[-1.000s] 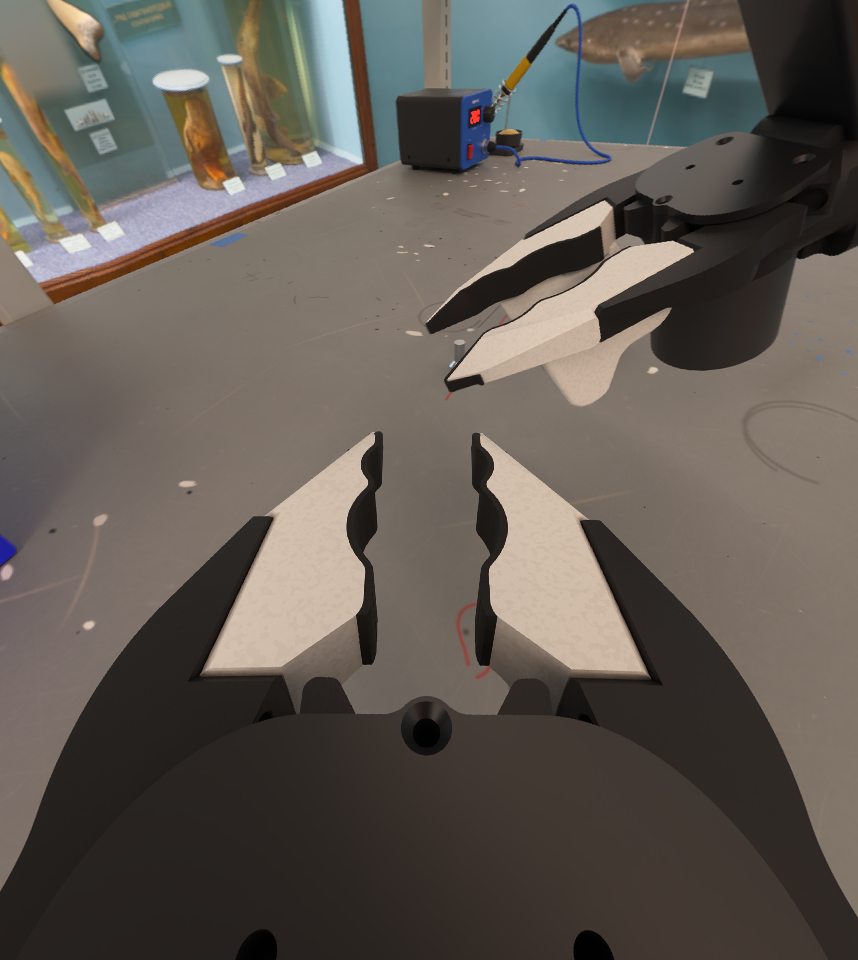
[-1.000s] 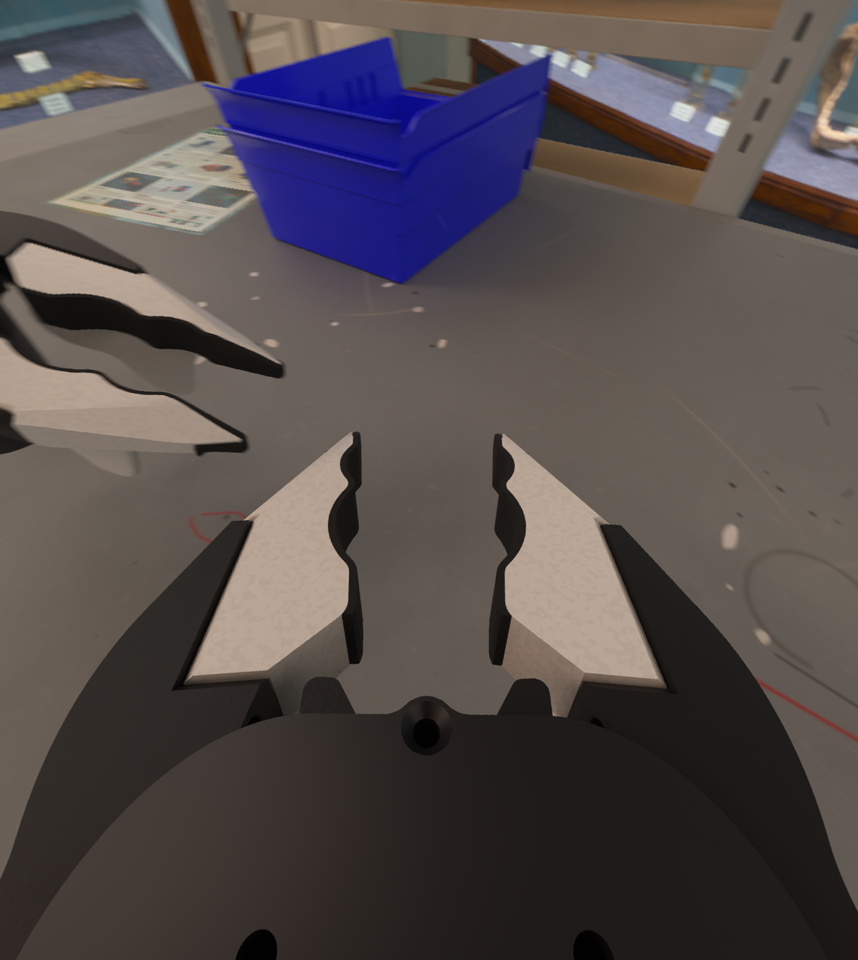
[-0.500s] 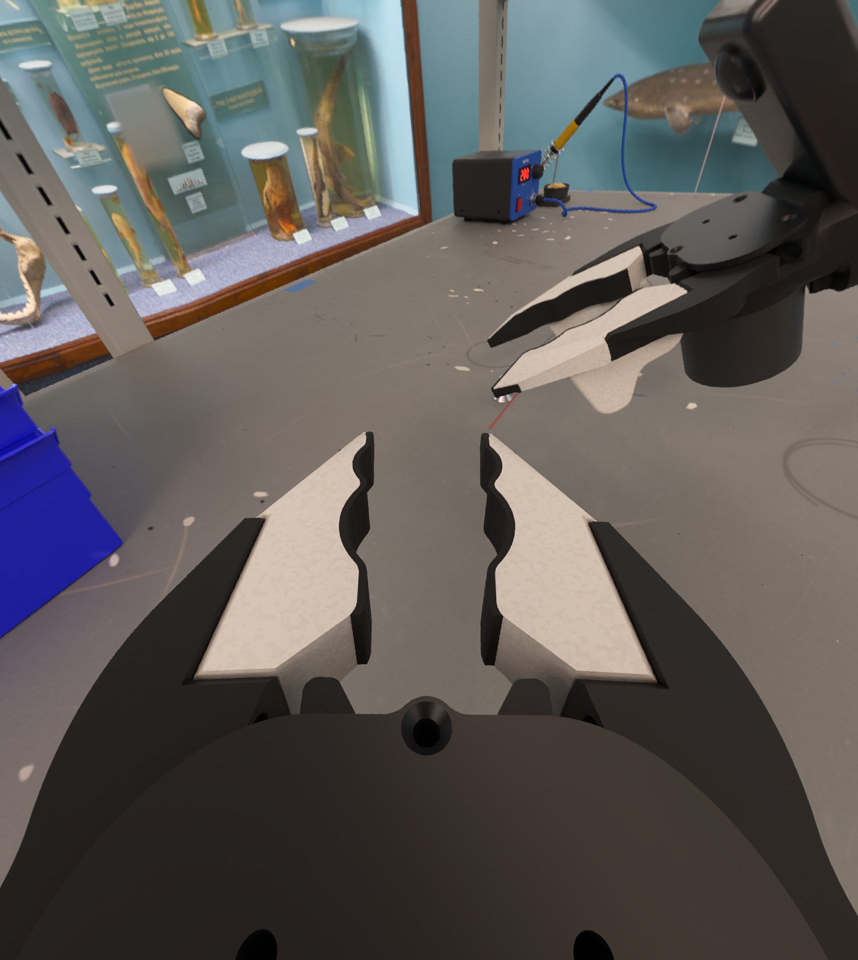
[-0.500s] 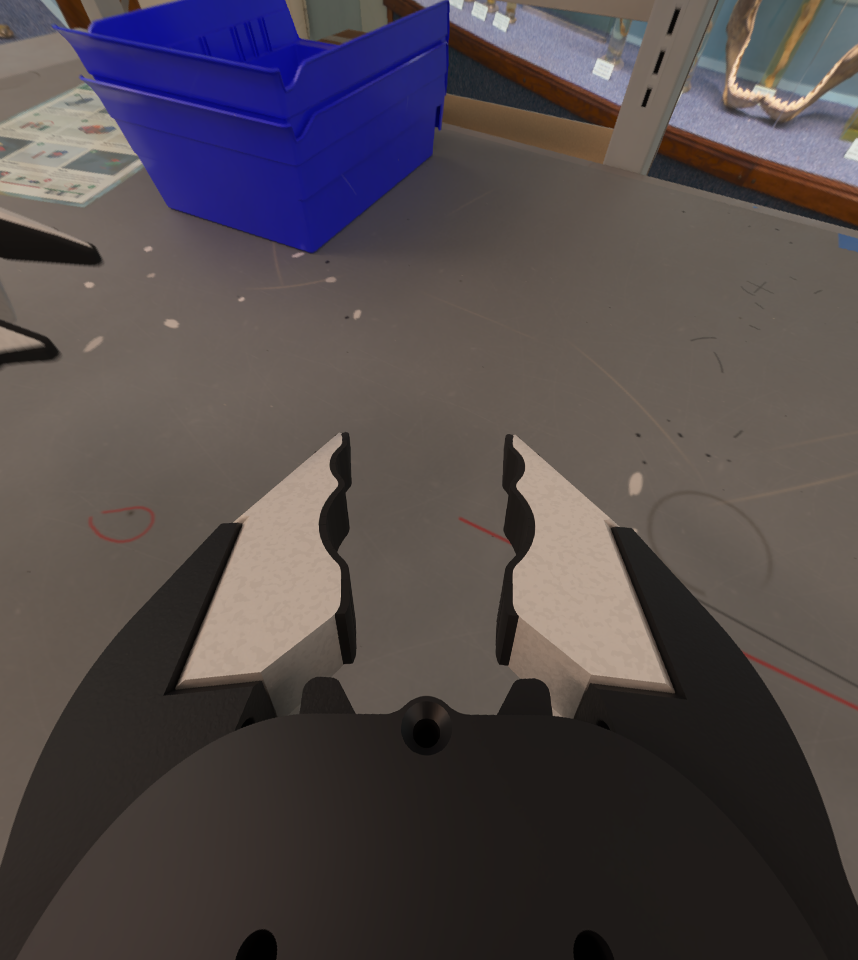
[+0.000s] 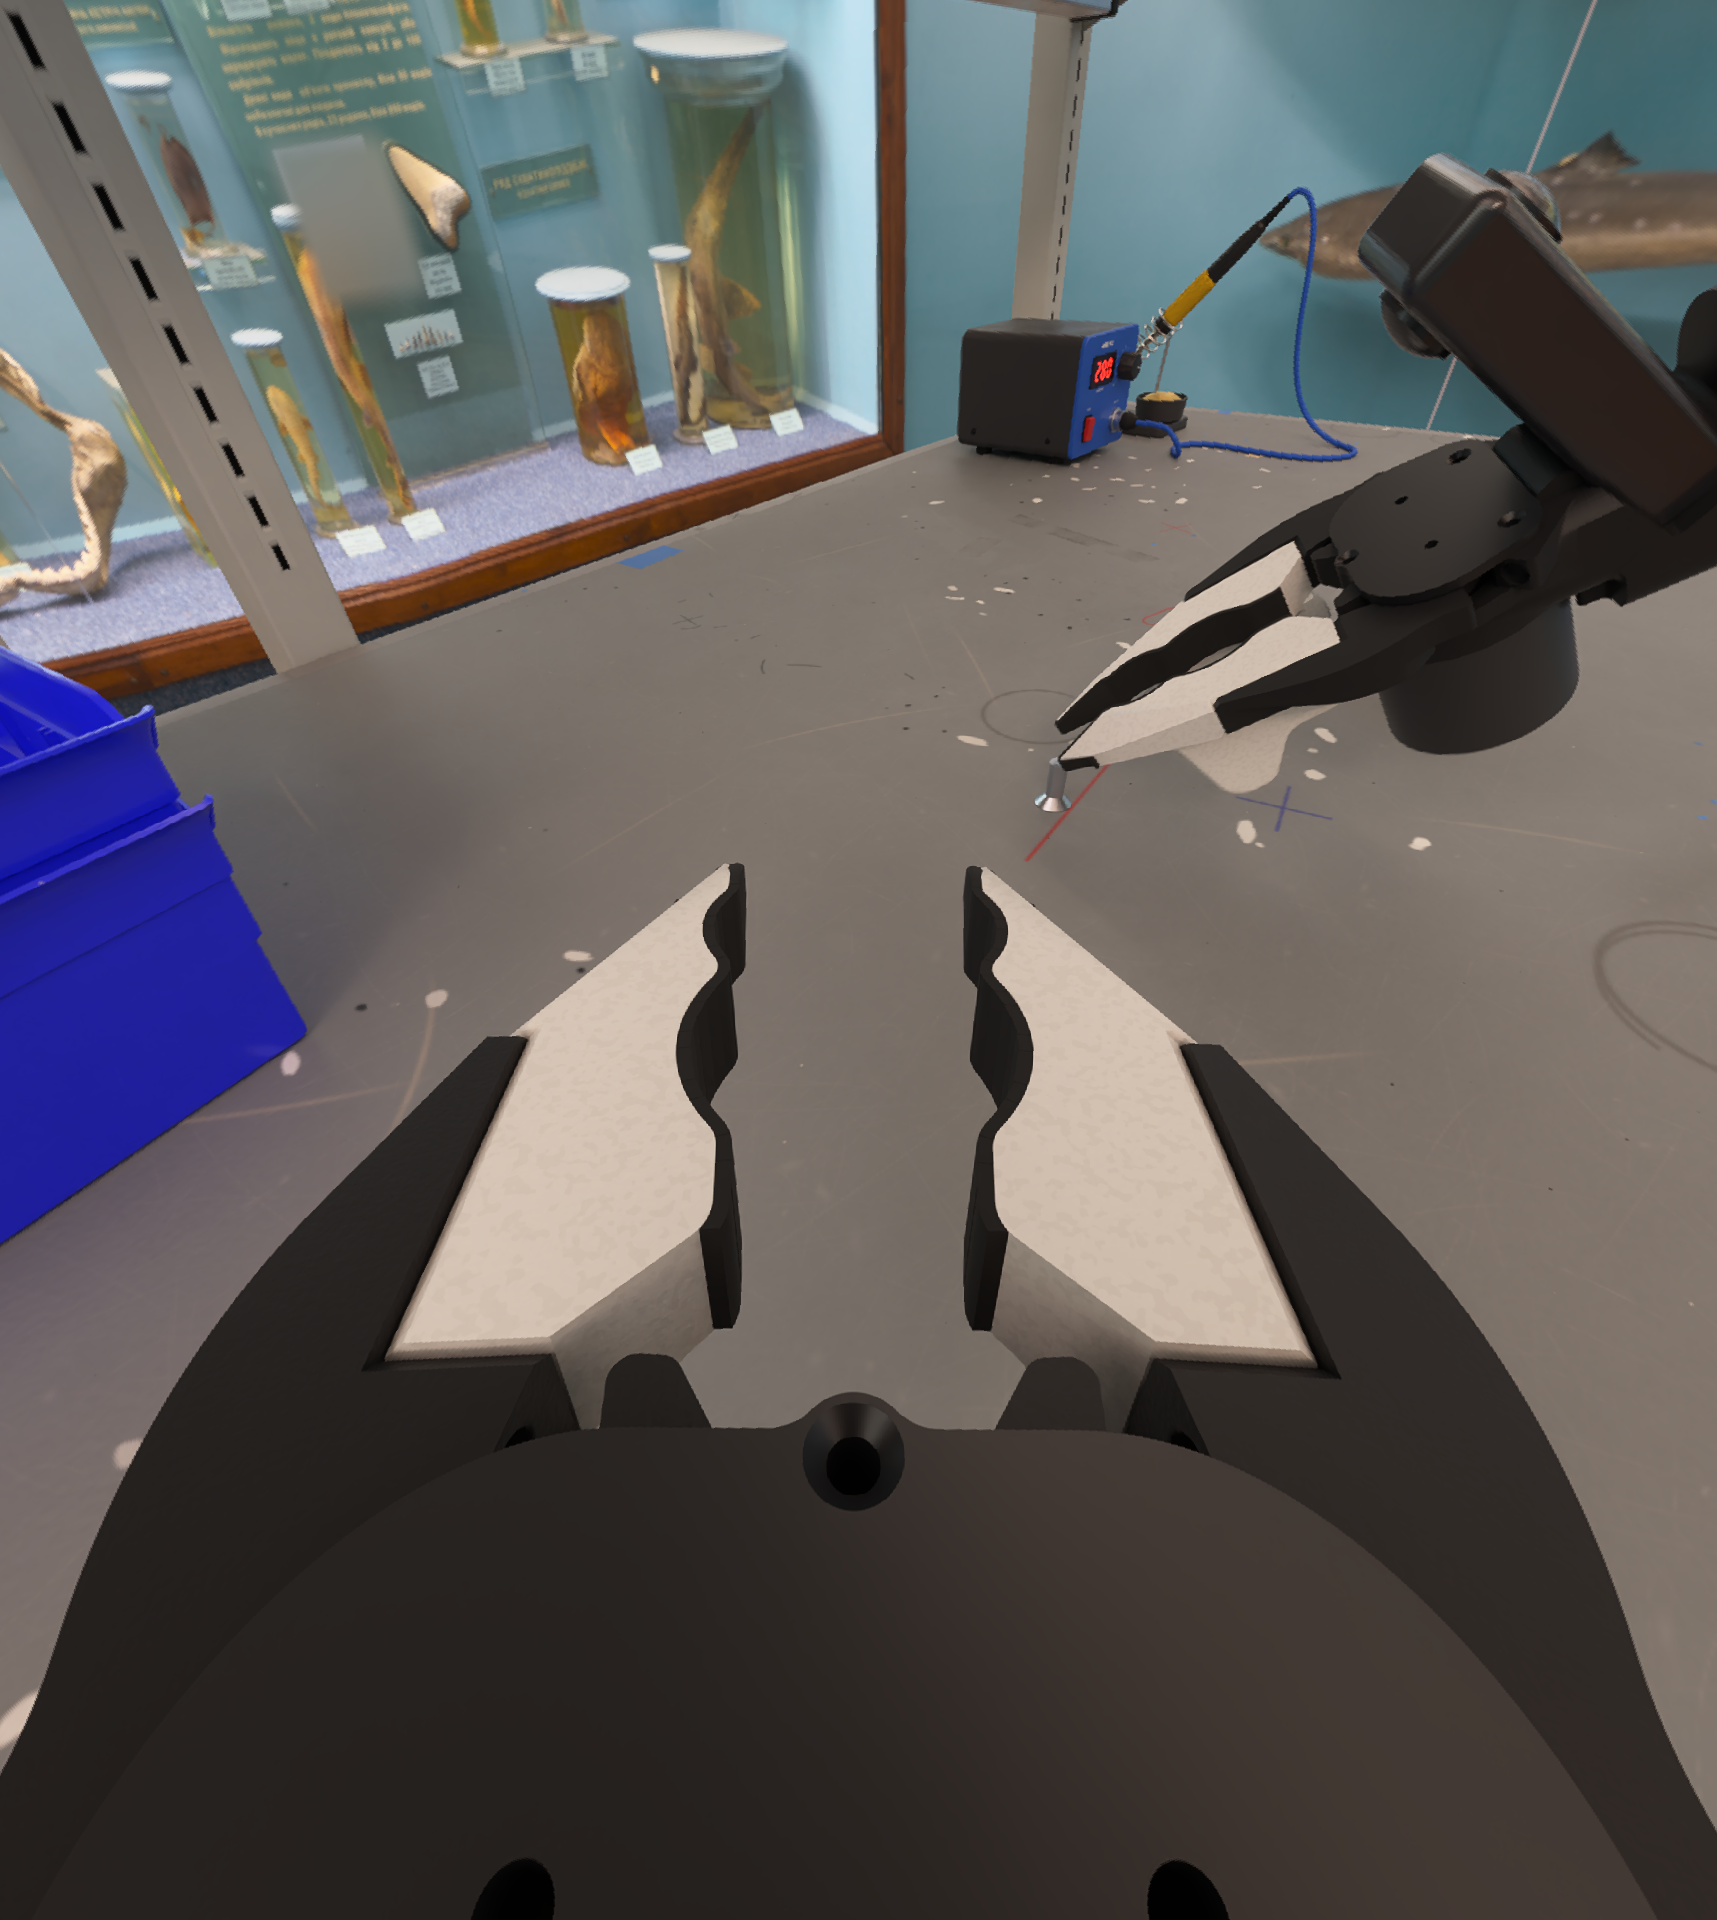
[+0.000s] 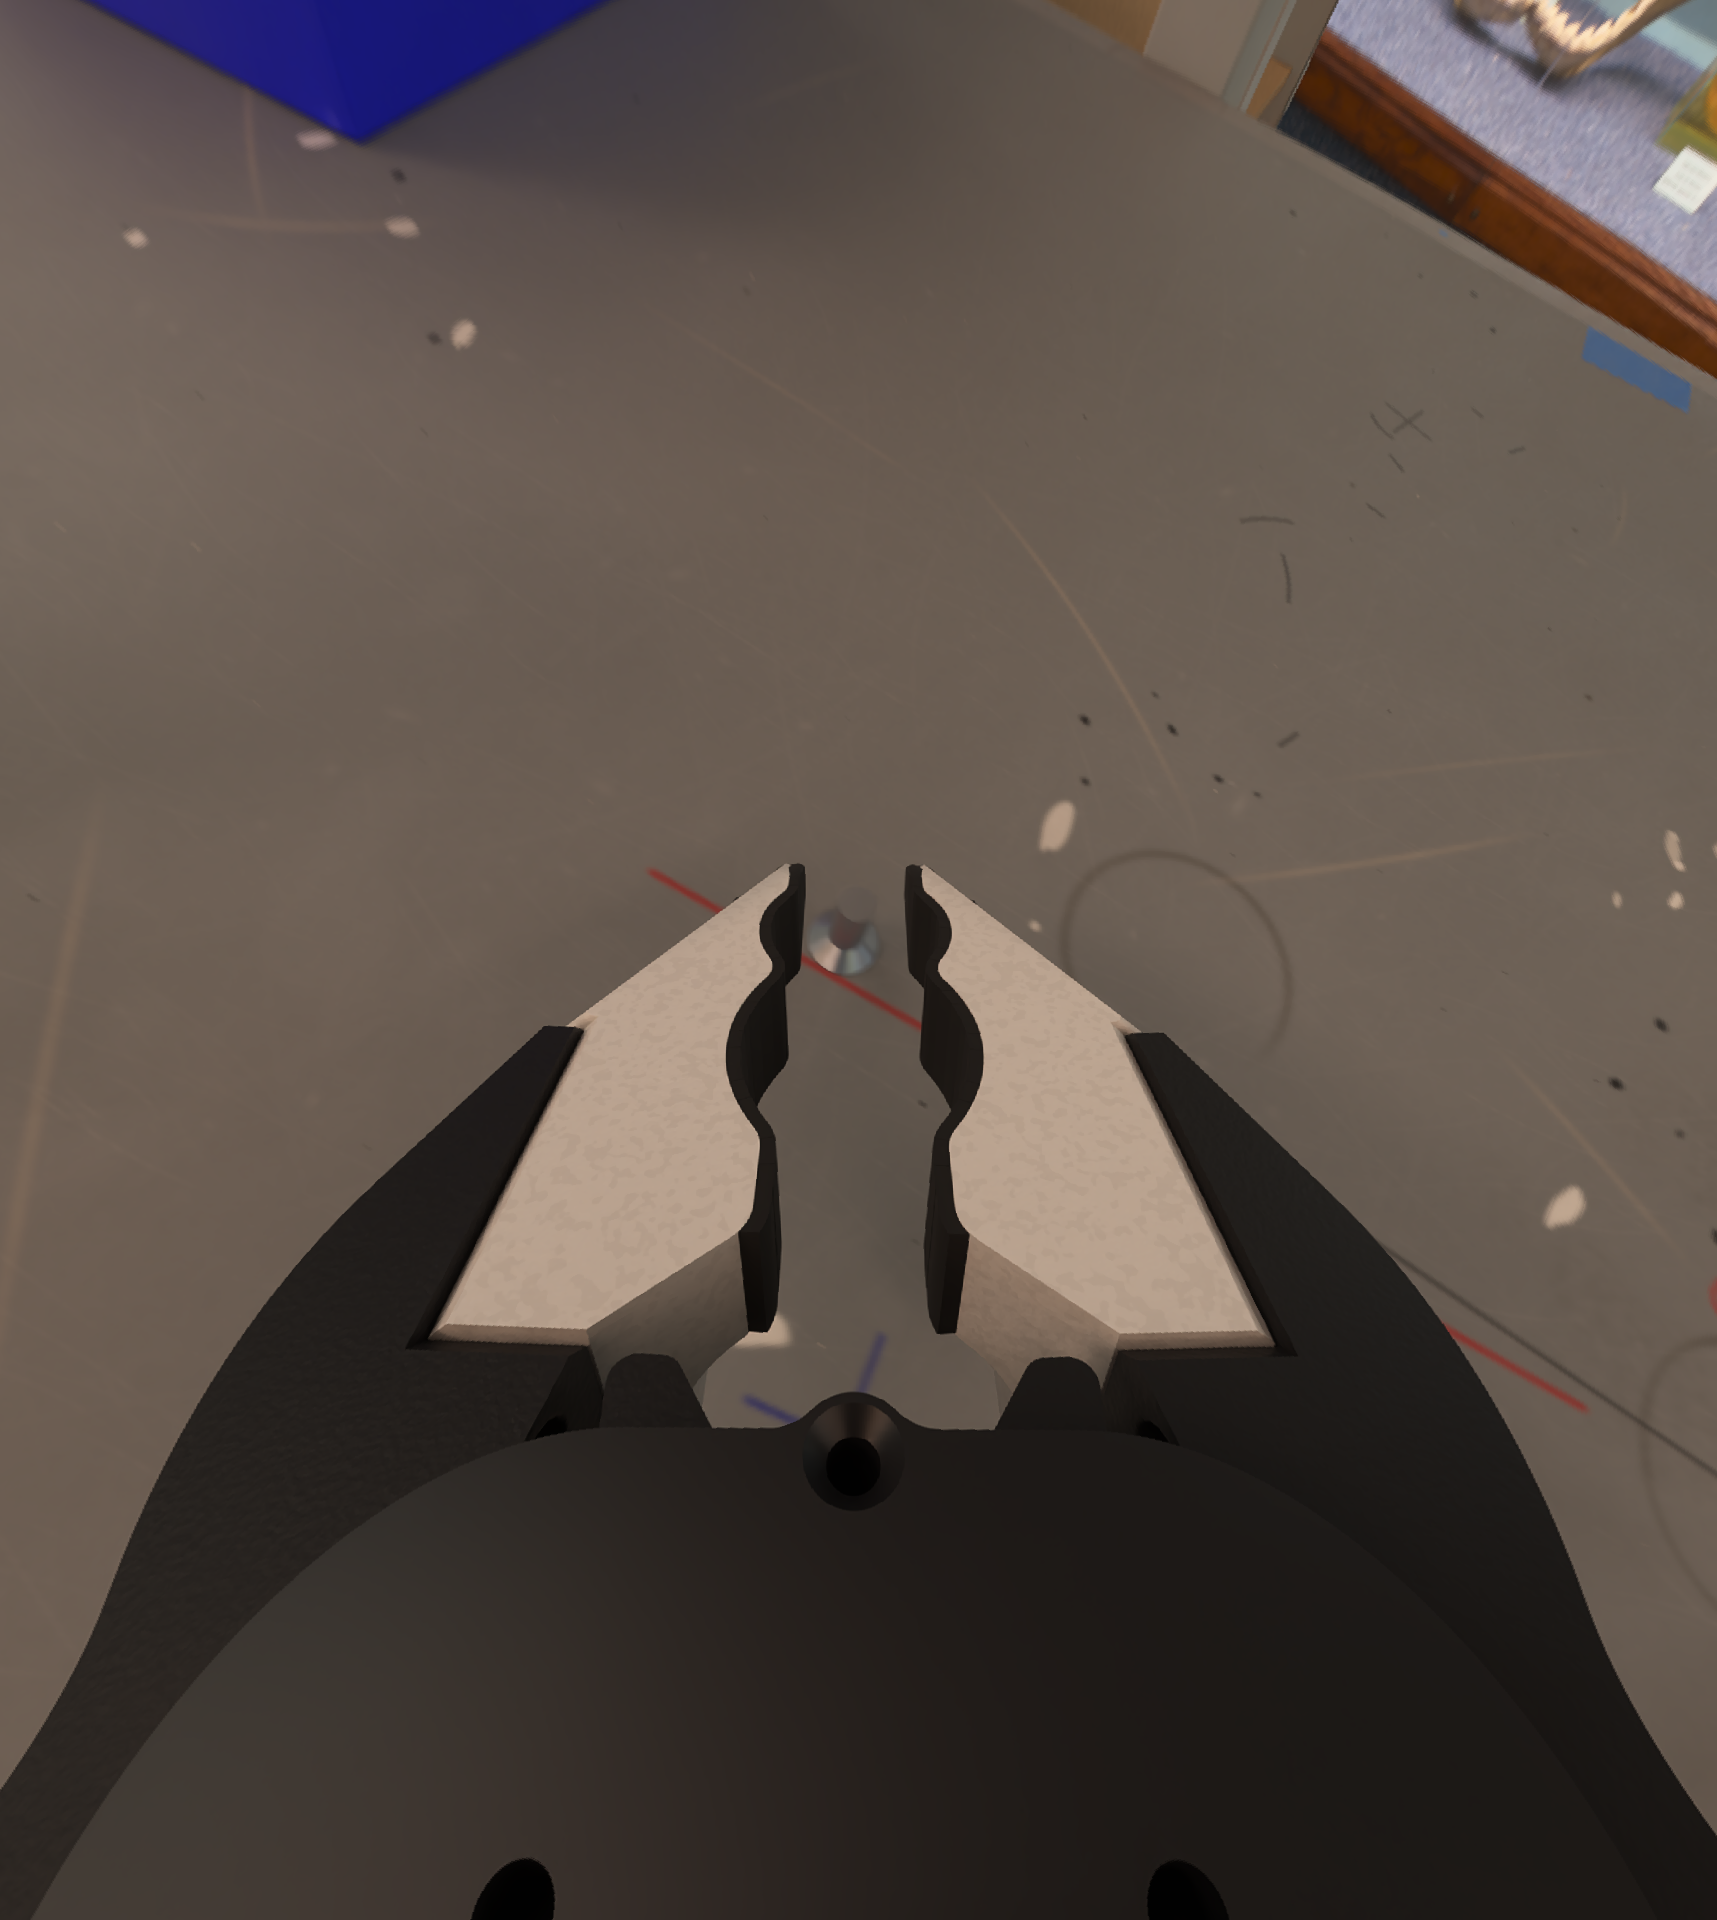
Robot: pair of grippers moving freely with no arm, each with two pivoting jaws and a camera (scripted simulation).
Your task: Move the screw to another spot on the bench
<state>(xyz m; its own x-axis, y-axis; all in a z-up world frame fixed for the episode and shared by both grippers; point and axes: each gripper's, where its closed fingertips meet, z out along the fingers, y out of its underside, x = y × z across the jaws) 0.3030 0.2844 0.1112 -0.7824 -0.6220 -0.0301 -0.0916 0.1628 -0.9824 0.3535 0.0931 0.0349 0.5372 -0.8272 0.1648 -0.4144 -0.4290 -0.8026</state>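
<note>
A small silver screw (image 5: 1053,784) stands head-down on the grey bench (image 5: 625,748), on a thin red line. In the right wrist view the screw (image 6: 841,940) sits between my right gripper's fingertips, and I see no contact with either finger. My right gripper (image 6: 854,871) is tilted down over it, jaws partly narrowed but open. It also shows in the left wrist view (image 5: 1067,740), its tips just above the screw. My left gripper (image 5: 854,873) is open and empty, hovering over bare bench, well short of the screw.
A blue stacked bin (image 5: 54,987) stands at the left; its corner shows in the right wrist view (image 6: 345,52). A soldering station (image 5: 1041,400) with a blue cable sits at the far edge. A shelf post (image 5: 158,343) and a glass display case (image 5: 521,312) lie beyond the bench.
My right gripper has pitched down and lowered over the screw, and its jaws have narrowed. My left gripper has drawn back from the screw, so more of the bench shows.
</note>
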